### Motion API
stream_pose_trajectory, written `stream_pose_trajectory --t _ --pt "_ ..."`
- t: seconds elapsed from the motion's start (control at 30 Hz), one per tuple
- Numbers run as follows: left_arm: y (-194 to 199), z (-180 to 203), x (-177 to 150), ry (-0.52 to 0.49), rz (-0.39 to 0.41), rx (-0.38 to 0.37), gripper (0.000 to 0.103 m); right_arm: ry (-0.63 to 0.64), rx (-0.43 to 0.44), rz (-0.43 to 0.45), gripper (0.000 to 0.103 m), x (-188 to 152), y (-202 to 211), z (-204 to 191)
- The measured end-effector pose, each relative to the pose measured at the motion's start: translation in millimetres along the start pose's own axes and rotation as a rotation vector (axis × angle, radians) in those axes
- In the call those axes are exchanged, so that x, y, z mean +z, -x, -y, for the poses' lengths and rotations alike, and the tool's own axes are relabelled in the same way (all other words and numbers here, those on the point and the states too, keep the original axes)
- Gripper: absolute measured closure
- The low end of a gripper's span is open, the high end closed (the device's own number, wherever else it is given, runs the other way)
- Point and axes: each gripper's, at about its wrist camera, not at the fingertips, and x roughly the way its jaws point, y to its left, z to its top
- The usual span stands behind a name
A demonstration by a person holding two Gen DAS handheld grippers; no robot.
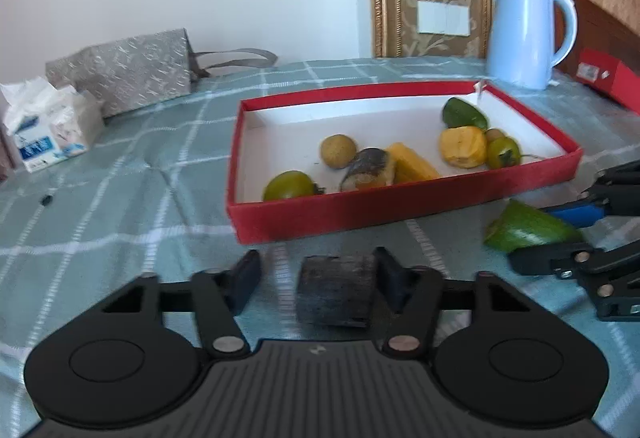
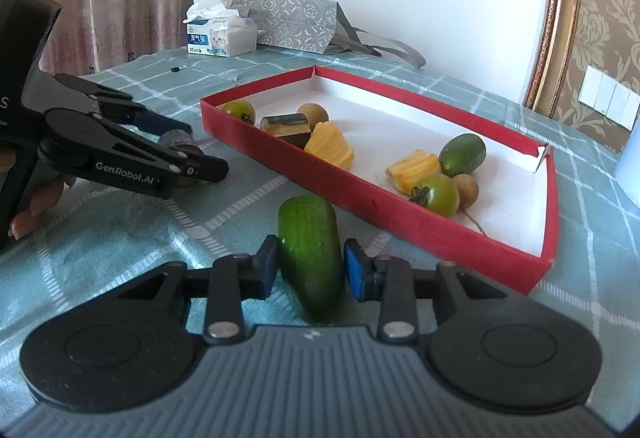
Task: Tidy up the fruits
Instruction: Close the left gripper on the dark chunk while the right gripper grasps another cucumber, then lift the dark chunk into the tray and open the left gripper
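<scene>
Gripping the smooth, firm green cucumber half [image 2: 311,258] mid-body, the right gripper [image 2: 310,270] is holding narrowly; the left gripper [image 1: 316,280], half-wide, is touching the dark, stiff block [image 1: 336,288] on one side only.

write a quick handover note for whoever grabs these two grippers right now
Left gripper: around the dark chunk on the tablecloth, only one pad touching, not clamped.
Right gripper: shut on the green fruit piece, just outside the red tray.
Done: tomatoes, yellow pieces and other fruit lie in the tray.
Left: put both pieces in.
</scene>
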Motion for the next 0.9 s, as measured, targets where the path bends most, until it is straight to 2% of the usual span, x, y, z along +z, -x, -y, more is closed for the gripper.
stream_pose_trajectory --t 0.07,0.13,0.2,0.53,0.9 --pt "1 0 0 0.004 0.0 -0.005 0.051 -0.004 0.003 -0.001 0.07 0 0 1" --pt "2 1 0 0.001 0.003 -0.021 0.063 -0.008 0.005 -0.001 0.07 0 0 2" --pt "2 4 -1 -0.009 0.007 -0.021 0.067 -0.007 0.005 -0.001 0.07 0 0 2" --pt "6 0 -1 0.029 0.023 0.004 0.069 -0.017 0.012 -0.003 0.07 0 0 4" --pt "20 0 7 0.026 0.058 0.009 0.069 -0.02 0.011 -0.003 0.07 1 0 5"
